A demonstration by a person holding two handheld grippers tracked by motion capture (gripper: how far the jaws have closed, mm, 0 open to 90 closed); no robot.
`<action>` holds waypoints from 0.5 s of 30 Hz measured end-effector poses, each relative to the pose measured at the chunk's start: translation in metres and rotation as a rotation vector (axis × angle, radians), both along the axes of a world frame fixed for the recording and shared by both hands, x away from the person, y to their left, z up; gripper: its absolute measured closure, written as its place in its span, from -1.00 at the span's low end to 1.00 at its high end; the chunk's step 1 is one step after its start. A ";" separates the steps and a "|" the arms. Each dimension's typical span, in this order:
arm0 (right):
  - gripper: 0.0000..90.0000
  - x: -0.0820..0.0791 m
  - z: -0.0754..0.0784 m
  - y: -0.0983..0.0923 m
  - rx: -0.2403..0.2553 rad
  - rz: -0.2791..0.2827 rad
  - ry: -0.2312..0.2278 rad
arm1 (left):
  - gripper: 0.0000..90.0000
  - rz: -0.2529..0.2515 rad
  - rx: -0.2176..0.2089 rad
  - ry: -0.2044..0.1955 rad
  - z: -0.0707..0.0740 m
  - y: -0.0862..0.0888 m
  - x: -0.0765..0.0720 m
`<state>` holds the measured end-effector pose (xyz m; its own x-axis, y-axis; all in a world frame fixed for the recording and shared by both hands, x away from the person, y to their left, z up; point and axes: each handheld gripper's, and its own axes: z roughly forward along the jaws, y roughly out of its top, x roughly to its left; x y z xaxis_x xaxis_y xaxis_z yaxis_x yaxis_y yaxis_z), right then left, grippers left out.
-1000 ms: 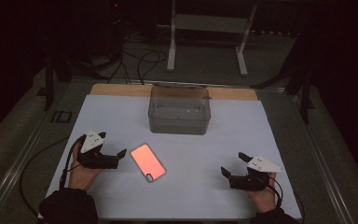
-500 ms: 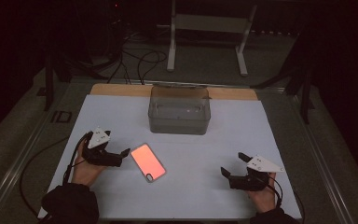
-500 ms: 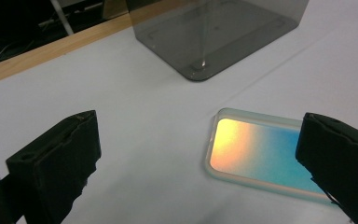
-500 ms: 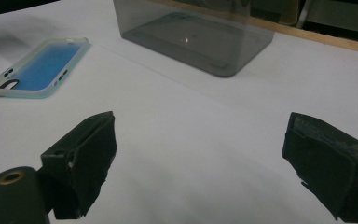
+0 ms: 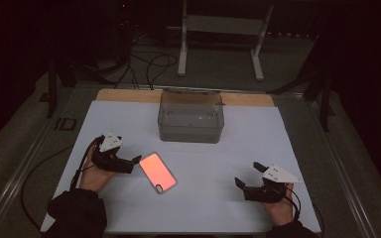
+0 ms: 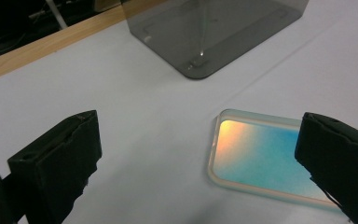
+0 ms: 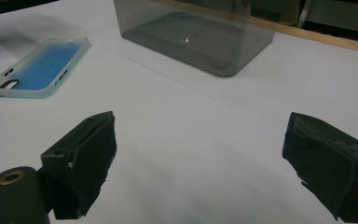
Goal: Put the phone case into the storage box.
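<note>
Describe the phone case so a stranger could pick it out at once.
Start at the smoky clear box standing at the far middle of the white table. Nearer the person and a little left, by the left gripper, lies the phone case. It is the one flat thing there, with a glossy pink-orange face and pale translucent rim.

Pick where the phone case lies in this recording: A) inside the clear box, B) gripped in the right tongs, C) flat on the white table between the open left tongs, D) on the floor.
C: the phone case lies flat on the white table, at the open left tongs, apart from the clear box.
</note>
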<state>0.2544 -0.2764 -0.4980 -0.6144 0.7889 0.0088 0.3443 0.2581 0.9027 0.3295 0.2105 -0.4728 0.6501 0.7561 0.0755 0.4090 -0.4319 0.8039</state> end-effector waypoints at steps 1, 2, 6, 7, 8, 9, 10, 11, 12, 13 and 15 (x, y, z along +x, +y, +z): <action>-0.78 0.000 0.000 0.000 0.000 0.000 0.000 | -0.97 -0.003 0.002 0.001 0.000 -0.001 0.001; -0.78 0.000 0.000 0.000 -0.001 0.000 -0.001 | -0.97 -0.003 0.003 0.007 0.000 -0.001 0.002; -0.78 0.000 0.000 0.000 -0.002 0.001 -0.001 | -0.97 -0.001 0.003 0.008 0.000 -0.002 0.004; -0.78 0.000 0.000 0.000 -0.002 0.001 -0.001 | -0.97 0.000 0.006 0.014 0.000 -0.003 0.007; -0.78 0.000 0.000 0.000 -0.001 0.001 0.000 | -0.97 0.000 0.007 0.018 0.000 -0.003 0.007; -0.78 0.000 0.000 0.000 -0.001 0.001 -0.001 | -0.97 0.002 0.007 0.021 0.000 -0.003 0.008; -0.78 0.000 0.000 0.000 -0.001 0.002 -0.001 | -0.97 0.002 0.010 0.024 -0.001 -0.003 0.009; -0.78 0.000 0.000 0.000 -0.003 0.002 -0.001 | -0.97 0.002 0.011 0.028 -0.001 -0.003 0.010; -0.78 0.000 0.000 0.000 -0.003 0.002 -0.001 | -0.97 0.005 0.010 0.038 -0.002 -0.003 0.011; -0.78 0.000 0.000 0.000 -0.004 0.003 -0.002 | -0.97 0.003 0.011 0.041 -0.003 -0.003 0.011; -0.78 0.000 0.000 0.000 -0.002 0.002 0.000 | -0.96 0.003 0.016 0.050 -0.004 -0.004 0.013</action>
<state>0.2544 -0.2760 -0.4982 -0.6159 0.7878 0.0073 0.3437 0.2604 0.9023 0.3421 0.2067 -0.4766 0.6514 0.7568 0.0551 0.4495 -0.4434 0.7755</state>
